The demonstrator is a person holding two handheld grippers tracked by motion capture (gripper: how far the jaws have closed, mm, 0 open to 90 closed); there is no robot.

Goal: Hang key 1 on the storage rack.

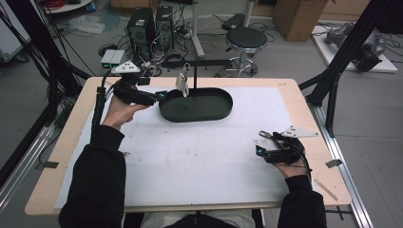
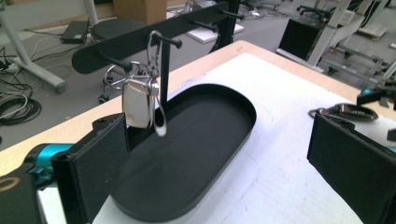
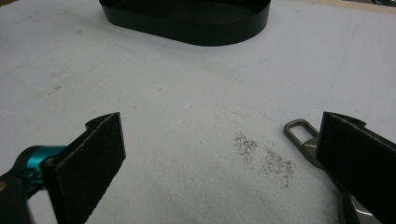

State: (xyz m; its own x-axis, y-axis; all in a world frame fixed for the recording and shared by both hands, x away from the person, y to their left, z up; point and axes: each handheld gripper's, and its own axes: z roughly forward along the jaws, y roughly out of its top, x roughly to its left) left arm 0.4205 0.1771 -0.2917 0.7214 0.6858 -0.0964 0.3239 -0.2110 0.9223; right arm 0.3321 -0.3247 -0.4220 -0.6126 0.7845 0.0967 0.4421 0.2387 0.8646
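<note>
White-covered table (image 1: 285, 90), black tray (image 1: 209, 112)

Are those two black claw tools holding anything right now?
Nothing is held. The left gripper and right gripper are both open; the silver metal keychain hangs on its peg.

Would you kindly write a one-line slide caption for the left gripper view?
Open left gripper facing a key ring hung on the black rack above an oval tray.
</note>
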